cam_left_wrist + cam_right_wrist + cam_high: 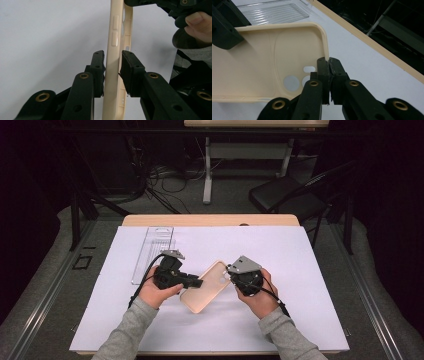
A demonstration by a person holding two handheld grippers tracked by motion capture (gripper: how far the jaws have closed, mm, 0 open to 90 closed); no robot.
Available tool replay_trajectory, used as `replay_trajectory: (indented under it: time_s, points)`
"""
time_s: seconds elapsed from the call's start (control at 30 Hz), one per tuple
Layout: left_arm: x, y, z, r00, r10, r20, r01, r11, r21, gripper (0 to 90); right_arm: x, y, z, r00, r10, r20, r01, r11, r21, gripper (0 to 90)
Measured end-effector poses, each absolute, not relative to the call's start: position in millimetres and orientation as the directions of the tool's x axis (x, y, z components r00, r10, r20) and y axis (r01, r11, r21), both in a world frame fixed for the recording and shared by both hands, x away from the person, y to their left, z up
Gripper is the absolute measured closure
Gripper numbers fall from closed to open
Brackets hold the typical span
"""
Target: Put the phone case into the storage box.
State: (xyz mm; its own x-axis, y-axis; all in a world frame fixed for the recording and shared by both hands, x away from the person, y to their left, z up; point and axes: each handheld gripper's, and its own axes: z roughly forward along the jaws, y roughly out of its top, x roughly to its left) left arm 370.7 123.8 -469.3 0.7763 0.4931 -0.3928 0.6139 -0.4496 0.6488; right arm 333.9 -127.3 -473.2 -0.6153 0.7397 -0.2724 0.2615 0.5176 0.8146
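Near the middle of the white-covered bench, one beige phone case is held up between two claws. The left claw grips one long side wall; its view shows both pads pressed on that edge. The right claw is clenched on the rim at the camera-cutout end. To do this well, I judge both grips should stay firm and level so the soft case does not twist. One clear plastic tray lies toward the bench's far left corner.

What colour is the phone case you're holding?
The phone case is a plain pale beige, best seen in the right gripper view.
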Motion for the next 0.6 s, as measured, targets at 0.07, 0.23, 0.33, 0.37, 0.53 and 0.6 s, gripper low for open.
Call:
replay_trajectory:
  time_s: [0.07,0.23,0.33,0.37,0.53,0.6]
  points:
    - [370.9,123.7,-469.8,0.774,0.495,-0.395,0.617,-0.449,0.646,73.2,333.8,-127.0,-473.6,-0.614,0.741,-0.272,0.263,0.518,0.814,88.2]
    - [371.3,124.4,-470.3,0.772,0.49,-0.406,0.622,-0.446,0.643,75.9,333.5,-126.5,-473.8,-0.618,0.738,-0.273,0.262,0.52,0.813,88.2]
    - [371.8,124.7,-470.5,0.771,0.49,-0.408,0.623,-0.444,0.644,77.2,333.6,-126.3,-474.2,-0.619,0.737,-0.273,0.261,0.52,0.813,88.2]
    - [371.9,124.7,-470.6,0.769,0.49,-0.41,0.624,-0.443,0.644,77.5,333.5,-126.2,-474.3,-0.618,0.737,-0.273,0.261,0.52,0.813,88.2]
    - [372.2,124.9,-471.1,0.77,0.484,-0.415,0.625,-0.445,0.641,78.8,333.5,-125.9,-474.4,-0.619,0.736,-0.274,0.261,0.521,0.812,88.2]
    - [372.3,124.8,-471.2,0.775,0.477,-0.415,0.621,-0.451,0.641,79.4,333.6,-125.8,-474.5,-0.619,0.735,-0.275,0.261,0.523,0.812,88.2]
